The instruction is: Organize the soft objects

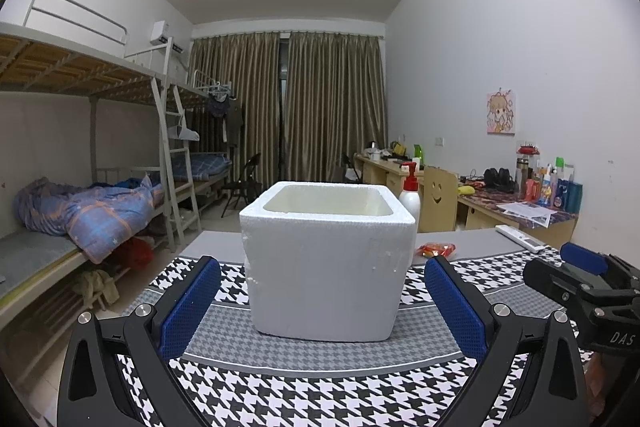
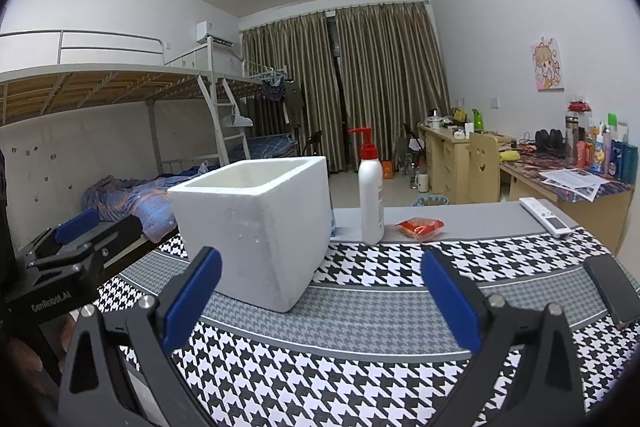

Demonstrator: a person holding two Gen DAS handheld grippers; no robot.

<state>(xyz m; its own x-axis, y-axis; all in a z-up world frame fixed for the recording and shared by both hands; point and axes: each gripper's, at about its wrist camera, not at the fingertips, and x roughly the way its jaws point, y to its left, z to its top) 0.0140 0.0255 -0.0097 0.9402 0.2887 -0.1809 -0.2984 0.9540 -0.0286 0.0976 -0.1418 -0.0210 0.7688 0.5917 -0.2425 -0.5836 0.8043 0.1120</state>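
Poised before the box, both tools spread and empty.

Left hand-held gripper (image 1: 322,301) and right hand-held gripper (image 2: 320,293) released, holding nothing, facing open white foam box (image 1: 326,259) on houndstooth-clothed tabletop (image 1: 320,391), presumably the bin; small orange-red crinkly packet (image 2: 420,227), possibly soft, beside white red-pump bottle (image 2: 371,199), behind.

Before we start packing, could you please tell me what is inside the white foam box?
The white foam box stands open-topped. Only its upper inner walls show, and they are bare. Its floor lies below the rim in both views, so anything lying there cannot be seen.
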